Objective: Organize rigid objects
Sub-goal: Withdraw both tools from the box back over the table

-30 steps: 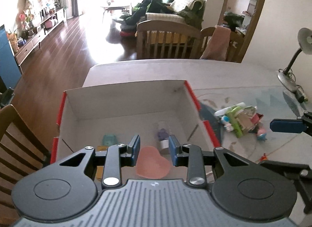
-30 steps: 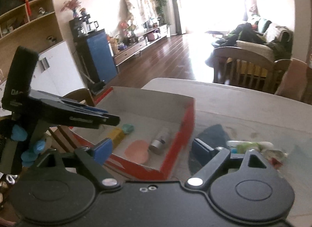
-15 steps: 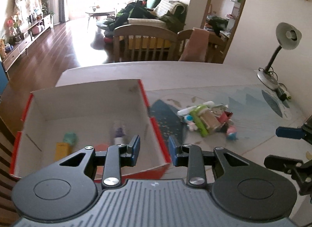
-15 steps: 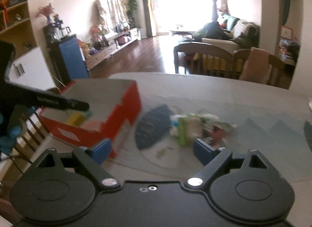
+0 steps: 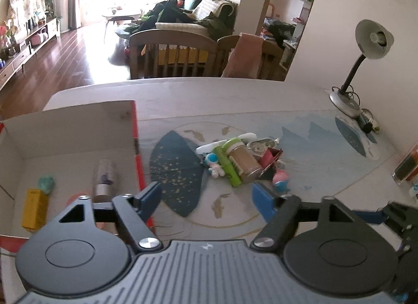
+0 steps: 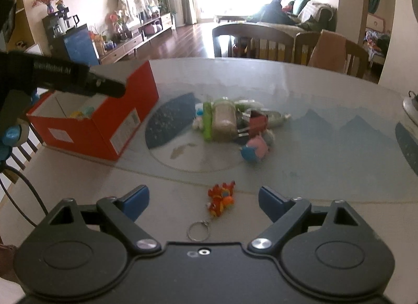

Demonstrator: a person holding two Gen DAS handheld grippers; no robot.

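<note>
A red cardboard box [image 5: 134,131] [image 6: 109,123] stands at the table's left. It holds a yellow block [image 5: 34,212], a teal piece [image 5: 46,184] and a small bottle [image 5: 104,177]. A pile of small objects lies on the mat: a brown spice jar [image 5: 244,162] [image 6: 224,120], a green tube [image 5: 226,166], an astronaut figure [image 5: 213,164], a pink pig toy [image 5: 280,180] [image 6: 257,148]. An orange keychain [image 6: 220,199] lies just ahead of my right gripper [image 6: 203,198], which is open and empty. My left gripper [image 5: 205,196] is open and empty, beside the box's right wall.
A desk lamp [image 5: 365,50] stands at the table's far right with a cable. Wooden chairs [image 5: 180,55] line the far edge. A dark container [image 5: 406,168] sits at the right edge. The left gripper's body [image 6: 65,76] reaches over the box in the right wrist view.
My left gripper moved right from over the box toward the pile and opened wider. My right gripper swung right and now faces the pile with the keychain before it.
</note>
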